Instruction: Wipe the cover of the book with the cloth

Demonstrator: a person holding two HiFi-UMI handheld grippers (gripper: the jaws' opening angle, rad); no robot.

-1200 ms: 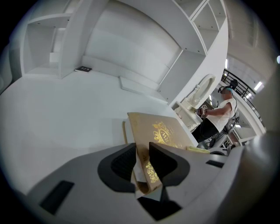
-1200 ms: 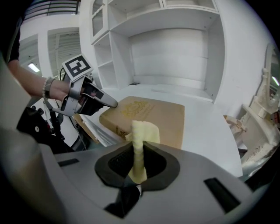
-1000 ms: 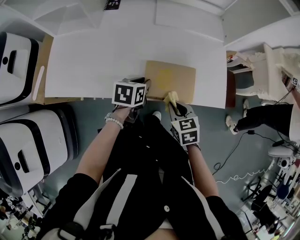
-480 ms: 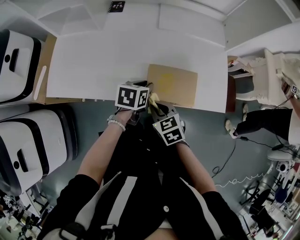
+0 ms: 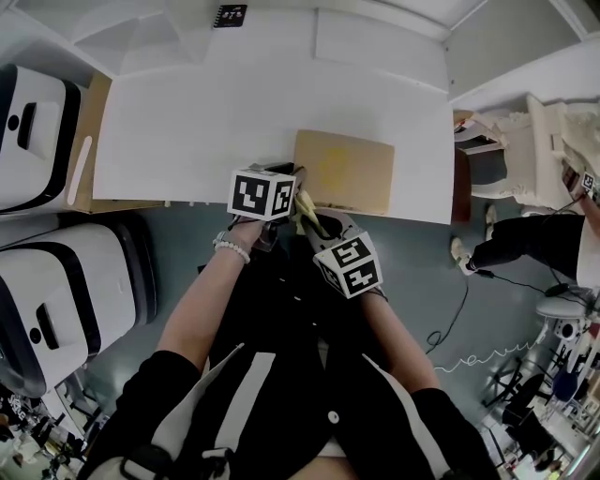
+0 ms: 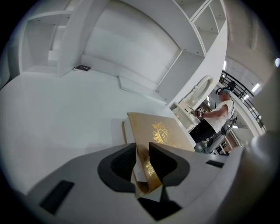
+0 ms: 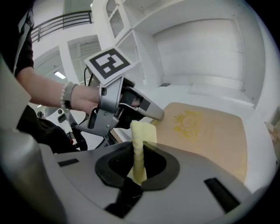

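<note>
A tan book [image 5: 345, 172] with a gold crest lies at the near edge of the white table [image 5: 234, 103]. My left gripper [image 5: 292, 187] is shut on the book's near left corner; in the left gripper view the book [image 6: 159, 133] runs between the dark pads and its cover stretches away. My right gripper [image 5: 309, 212] is shut on a folded yellow cloth [image 5: 306, 203], which stands up between the jaws in the right gripper view as a narrow strip [image 7: 139, 148]. The cloth hangs just off the book's near left corner, beside the left gripper [image 7: 153, 113]. The book's cover [image 7: 205, 135] spreads to the right.
White shelving rises behind the table [image 6: 131, 48]. A small black marker card [image 5: 229, 15] lies at the table's far side. White machines [image 5: 56, 281] stand at the left on the floor. A person [image 5: 553, 234] is at the far right beside a white chair.
My right gripper has carried the yellow cloth leftward along the book's near edge, from near its middle to the left corner by the left gripper. The left gripper has kept its hold.
</note>
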